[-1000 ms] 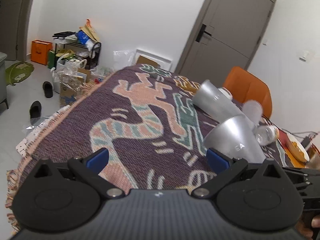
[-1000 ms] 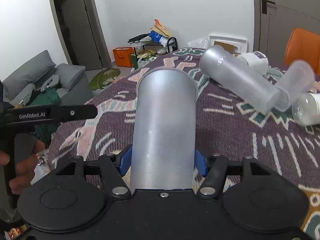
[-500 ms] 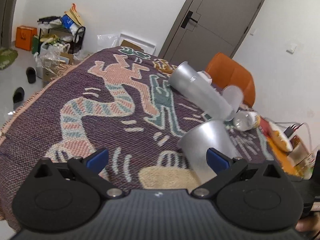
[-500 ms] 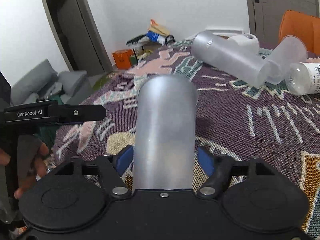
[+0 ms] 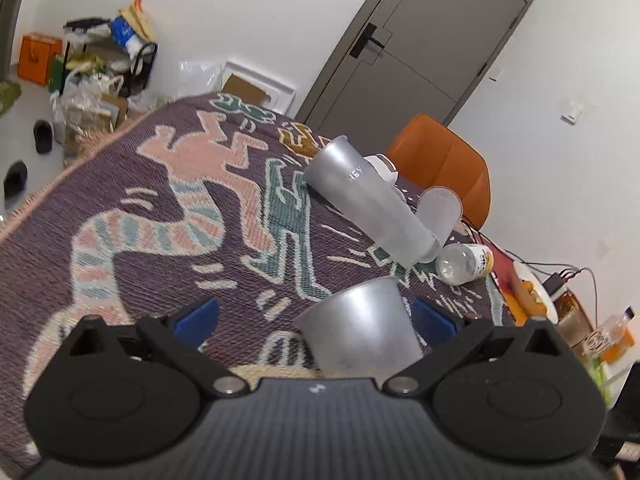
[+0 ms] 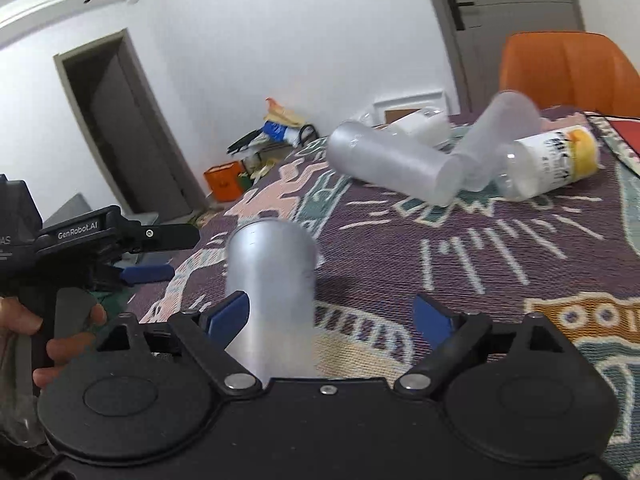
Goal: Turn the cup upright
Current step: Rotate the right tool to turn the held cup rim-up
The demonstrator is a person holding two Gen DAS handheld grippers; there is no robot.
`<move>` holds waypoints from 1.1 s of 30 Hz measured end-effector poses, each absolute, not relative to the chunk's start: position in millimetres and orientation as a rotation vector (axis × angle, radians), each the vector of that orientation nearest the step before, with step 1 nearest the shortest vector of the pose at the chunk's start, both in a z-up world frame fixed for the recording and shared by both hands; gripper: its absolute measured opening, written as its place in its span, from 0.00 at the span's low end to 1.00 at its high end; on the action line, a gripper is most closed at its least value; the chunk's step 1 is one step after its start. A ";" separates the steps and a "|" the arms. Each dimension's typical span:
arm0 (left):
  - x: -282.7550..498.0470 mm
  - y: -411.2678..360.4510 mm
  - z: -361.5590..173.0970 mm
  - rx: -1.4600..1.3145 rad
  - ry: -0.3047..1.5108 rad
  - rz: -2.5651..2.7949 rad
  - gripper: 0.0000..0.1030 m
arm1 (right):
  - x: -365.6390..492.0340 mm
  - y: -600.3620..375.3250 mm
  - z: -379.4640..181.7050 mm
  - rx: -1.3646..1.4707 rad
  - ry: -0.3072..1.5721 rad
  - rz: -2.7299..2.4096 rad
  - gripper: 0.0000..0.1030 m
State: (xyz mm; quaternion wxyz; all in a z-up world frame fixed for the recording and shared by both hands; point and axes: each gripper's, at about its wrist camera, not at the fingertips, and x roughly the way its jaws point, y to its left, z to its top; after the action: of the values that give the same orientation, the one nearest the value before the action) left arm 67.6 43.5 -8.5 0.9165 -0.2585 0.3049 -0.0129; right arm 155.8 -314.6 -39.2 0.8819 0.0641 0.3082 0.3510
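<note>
A frosted grey cup [image 6: 272, 292] stands on the patterned tablecloth [image 6: 480, 248] with its closed end up, close in front of my right gripper [image 6: 334, 312]. The right gripper's blue pads are wide apart; the left pad [image 6: 230, 314] is at the cup's side and the right pad is clear of it. The same cup [image 5: 360, 328] shows in the left wrist view between the pads of my left gripper [image 5: 316, 314], which is open and not touching it. The left gripper also shows in the right wrist view [image 6: 144, 272].
Further back on the cloth lie a long frosted tumbler [image 5: 368, 204], a small clear cup [image 5: 438, 210], a plastic bottle [image 5: 464, 264] and a white container [image 5: 382, 166]. An orange chair [image 5: 444, 164] stands behind the table. Food and bottles [image 5: 536, 296] sit at the right edge.
My right gripper has opened and let go of the grey cup, which now stands on the cloth. The left gripper has swung so that the cup is between its open pads.
</note>
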 end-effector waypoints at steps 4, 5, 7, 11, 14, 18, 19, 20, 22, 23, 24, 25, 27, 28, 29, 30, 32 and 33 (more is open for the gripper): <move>76.5 44.8 -15.3 -0.600 0.645 -0.047 0.98 | 159.7 -324.2 -43.0 0.166 0.641 0.705 0.87; 78.3 44.6 -17.1 -0.618 0.651 -0.055 0.98 | 160.4 -326.3 -43.7 0.175 0.641 0.697 0.87; 81.8 43.1 -20.3 -0.641 0.665 -0.070 0.98 | 162.6 -329.7 -45.5 0.189 0.642 0.687 0.87; 87.9 37.6 -28.0 -0.671 0.687 -0.090 0.98 | 165.0 -333.1 -48.9 0.197 0.646 0.680 0.87; 93.9 34.7 -35.5 -0.697 0.698 -0.104 0.98 | 165.0 -333.2 -51.2 0.190 0.650 0.674 0.87; 104.9 30.7 -46.5 -0.727 0.714 -0.121 0.96 | 164.3 -333.1 -55.3 0.177 0.657 0.661 0.91; 107.2 30.3 -49.0 -0.741 0.717 -0.132 0.96 | 164.0 -333.0 -56.2 0.172 0.657 0.657 0.92; 109.5 30.2 -51.3 -0.755 0.720 -0.142 0.95 | 163.7 -333.0 -56.8 0.170 0.659 0.654 0.92; 114.2 29.3 -55.9 -0.772 0.732 -0.150 0.94 | 164.5 -333.1 -58.4 0.170 0.665 0.649 0.92; 116.5 29.3 -57.6 -0.779 0.738 -0.151 0.94 | 164.7 -333.0 -58.9 0.168 0.666 0.645 0.92; 118.2 29.1 -59.7 -0.784 0.744 -0.152 0.94 | 164.8 -332.8 -59.3 0.167 0.667 0.641 0.92; 120.0 28.7 -61.2 -0.787 0.747 -0.153 0.94 | 165.1 -332.6 -59.7 0.166 0.668 0.638 0.92; 121.9 28.5 -61.4 -0.783 0.743 -0.152 0.94 | 166.1 -332.9 -60.7 0.170 0.670 0.634 0.92; 123.1 28.3 -61.3 -0.785 0.743 -0.154 0.94 | 166.3 -333.2 -61.1 0.171 0.670 0.632 0.92; 124.6 28.4 -61.8 -0.793 0.744 -0.158 0.94 | 166.4 -333.3 -61.3 0.171 0.670 0.631 0.92; 125.8 28.6 -62.6 -0.800 0.746 -0.160 0.92 | 166.4 -333.5 -61.5 0.171 0.670 0.630 0.92; 127.5 28.8 -63.9 -0.807 0.747 -0.159 0.86 | 166.2 -334.1 -61.2 0.171 0.669 0.629 0.92; 128.1 28.9 -64.4 -0.806 0.747 -0.155 0.83 | 166.0 -334.6 -60.9 0.172 0.668 0.629 0.92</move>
State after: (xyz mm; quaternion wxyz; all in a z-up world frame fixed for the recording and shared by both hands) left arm 128.1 28.9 -64.4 0.8500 -0.3825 0.3547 -0.0737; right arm 166.0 -334.6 -60.9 0.8931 0.0828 0.3220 0.3030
